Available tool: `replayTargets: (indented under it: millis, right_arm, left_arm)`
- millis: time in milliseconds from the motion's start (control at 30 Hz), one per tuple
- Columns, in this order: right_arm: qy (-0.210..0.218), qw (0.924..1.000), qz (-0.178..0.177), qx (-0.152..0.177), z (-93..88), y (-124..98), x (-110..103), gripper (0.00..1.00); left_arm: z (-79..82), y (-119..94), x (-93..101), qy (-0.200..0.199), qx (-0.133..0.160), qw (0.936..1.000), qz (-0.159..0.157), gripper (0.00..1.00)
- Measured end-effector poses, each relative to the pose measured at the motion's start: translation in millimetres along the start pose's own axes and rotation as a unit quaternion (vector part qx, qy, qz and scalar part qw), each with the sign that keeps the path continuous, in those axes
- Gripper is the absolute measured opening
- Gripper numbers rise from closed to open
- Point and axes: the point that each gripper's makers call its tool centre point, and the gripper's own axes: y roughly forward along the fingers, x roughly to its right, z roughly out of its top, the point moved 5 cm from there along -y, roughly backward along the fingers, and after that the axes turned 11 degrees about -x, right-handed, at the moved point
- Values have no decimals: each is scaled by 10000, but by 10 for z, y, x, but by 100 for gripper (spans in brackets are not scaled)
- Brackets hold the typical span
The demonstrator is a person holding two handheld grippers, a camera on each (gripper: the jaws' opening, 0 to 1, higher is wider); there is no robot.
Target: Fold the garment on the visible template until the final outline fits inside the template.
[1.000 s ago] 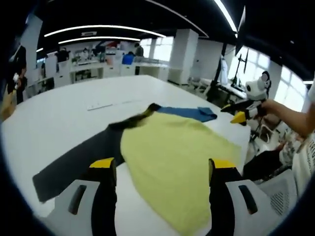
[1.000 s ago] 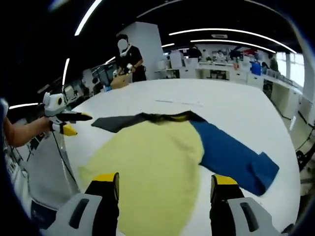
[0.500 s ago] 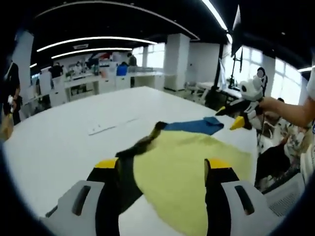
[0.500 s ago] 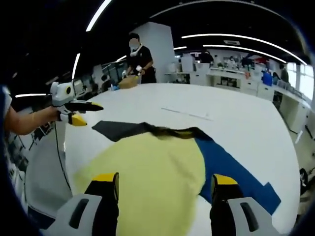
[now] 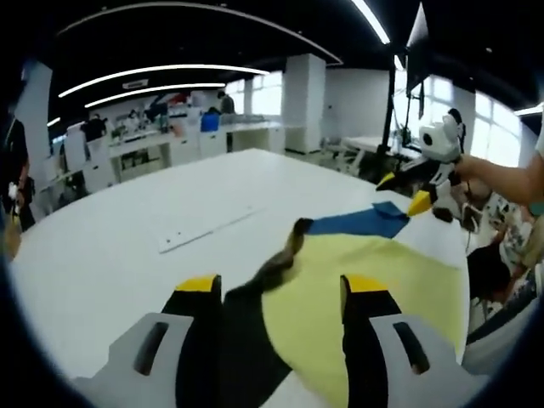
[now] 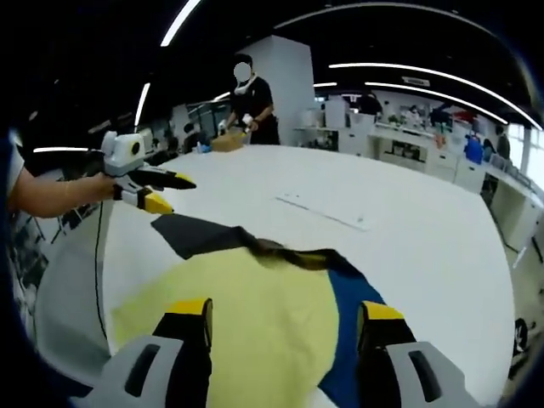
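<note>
The yellow-bodied garment with one black sleeve and one blue sleeve (image 6: pixel 255 310) is being shown flat on the white table (image 6: pixel 408 229), low and central in both views. The left gripper (image 5: pixel 280 289) is being held with its jaws apart over the black sleeve (image 5: pixel 242 340) near the dark collar (image 5: pixel 285 255); the right gripper (image 6: pixel 285 319) is likewise being kept spread and empty above the yellow body. By the look of it, a sleeve fold is being prepared: each sleeve should be pinched near its cuff and carried inward, with the cloth kept smooth. A thin white strip (image 5: pixel 204 231) is lying beyond the collar. No template outline is being made out. A person (image 6: pixel 253 106) is standing at the table's far edge, upper left of the right gripper view, well apart.
</note>
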Motion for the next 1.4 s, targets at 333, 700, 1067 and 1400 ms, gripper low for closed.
replayTargets:
  millis: [333,700,1067,1400]
  right_arm:
    - [-47,9999,-148,-10,156,373,390,53]
    - [-144,9998,-144,-56,241,840,611,44]
    - [-456,9986,-95,-253,206,1187,765,33]
    - [-623,9976,-40,-299,256,1372,815,29]
  left_arm:
    - [33,410,-261,258,-161,9995,51,41]
    - [-90,912,-333,735,-567,9956,-127,35]
    - [-170,1257,-301,1116,-765,9896,-479,29]
    - [-215,1326,-343,1345,-912,9851,-563,17]
